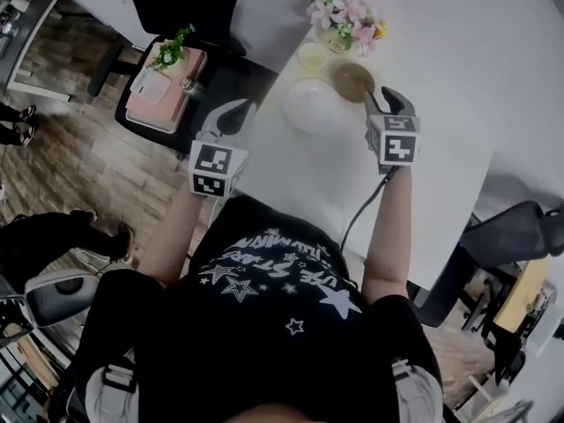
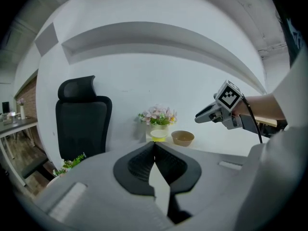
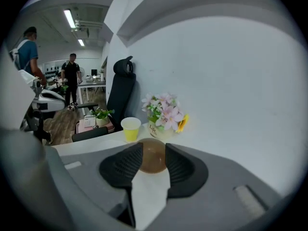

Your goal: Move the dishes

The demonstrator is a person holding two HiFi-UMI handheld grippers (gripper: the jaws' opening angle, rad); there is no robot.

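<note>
Bowl (image 1: 354,81) where?
On the desk (image 1: 458,77), near the flowers (image 1: 344,11), showing between the spread right tongs (image 3: 153,150).
And the left tongs (image 2: 154,146)?
Pressed together, empty, at the desk's edge.

Wore a black short-sleeved T-shirt (image 1: 264,324), printed across the front with white stars, some solid and some outlined, and slanted white lettering. Had a light grey moulded shell on the left gripper (image 1: 233,113) and on the right gripper (image 1: 382,98) alike. Bore on each a white marker cube (image 1: 216,167) faced with black square patterns. Was fitted at the jaws with black pads (image 2: 139,163), curved and finely ribbed, tapering toward the tips. Trailed a thin dark cable (image 1: 359,208) from the right gripper's rear, down alongside the forearm.
</note>
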